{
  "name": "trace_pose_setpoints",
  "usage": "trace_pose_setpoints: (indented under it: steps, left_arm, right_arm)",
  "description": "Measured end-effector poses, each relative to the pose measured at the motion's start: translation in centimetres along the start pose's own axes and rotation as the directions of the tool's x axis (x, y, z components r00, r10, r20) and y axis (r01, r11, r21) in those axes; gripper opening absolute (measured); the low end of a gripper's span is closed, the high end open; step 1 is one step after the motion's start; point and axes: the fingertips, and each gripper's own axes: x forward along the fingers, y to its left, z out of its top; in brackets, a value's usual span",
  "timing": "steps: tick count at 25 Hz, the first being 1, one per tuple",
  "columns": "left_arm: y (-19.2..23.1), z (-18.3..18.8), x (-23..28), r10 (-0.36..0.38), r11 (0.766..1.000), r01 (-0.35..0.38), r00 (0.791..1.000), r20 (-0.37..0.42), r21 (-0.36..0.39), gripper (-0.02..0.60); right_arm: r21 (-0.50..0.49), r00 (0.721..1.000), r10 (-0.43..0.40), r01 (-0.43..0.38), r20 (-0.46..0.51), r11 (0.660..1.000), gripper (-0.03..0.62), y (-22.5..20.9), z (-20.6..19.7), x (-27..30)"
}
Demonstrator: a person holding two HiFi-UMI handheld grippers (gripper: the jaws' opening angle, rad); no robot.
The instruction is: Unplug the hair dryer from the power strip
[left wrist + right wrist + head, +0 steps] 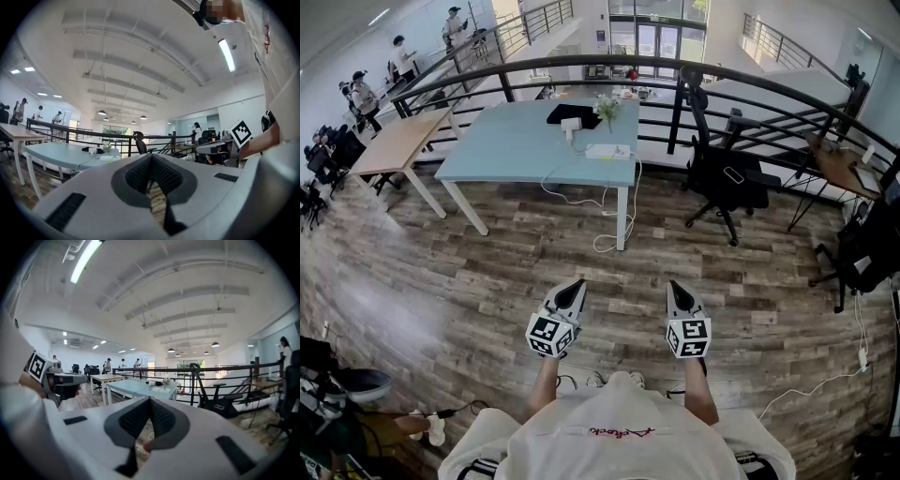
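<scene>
Pale-blue laminate, flat and matt: the bench (487, 150), white-legged, standing well ahead of us across the floor (441, 281).

Progress. We judge the task not begun. Both grippers are well apart from the bench, so the approach, the hold on the plug and the pull all remain. Whether the plug sits in the strip is too small for us to tell.

Items.
1. Strip (607, 151): white plastic, a long flat slab, near the bench's near right corner.
2. Dryer (570, 127): we take it to be the small white blocky piece just behind the strip, toward the bench's middle. It looks like hard plastic; its shape is too small to read further.
3. Cord (623, 220): white, thin and limp. It drops off the near right edge and loops on the floor.
4. Cloth (574, 114): black, soft-looking, toward the far edge, with a small plant (607, 109) beside it.
5. Floor: grey-brown wood-grain planks with a faint sheen.
6. Chair (722, 178): black, wheeled, right of the bench.
7. Left gripper (577, 284): white moulded shell, dark ribbed pads. Its jaws are pressed together with nothing between them.
8. Right gripper (674, 285): same build. Its jaws are pressed together, likewise empty.
</scene>
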Motion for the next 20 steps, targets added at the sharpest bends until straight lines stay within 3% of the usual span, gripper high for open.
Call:
trace_pose_setpoints:
  steps: [20]
  left_arm:
    - [-2.0,0.6,2.7,0.008,1.0,-0.008,1.0,0.007,0.017,0.009]
  right_arm:
    - [0.008,0.999,0.037,-0.037,0.02,0.999,0.017,-2.8,0.2,-0.1]
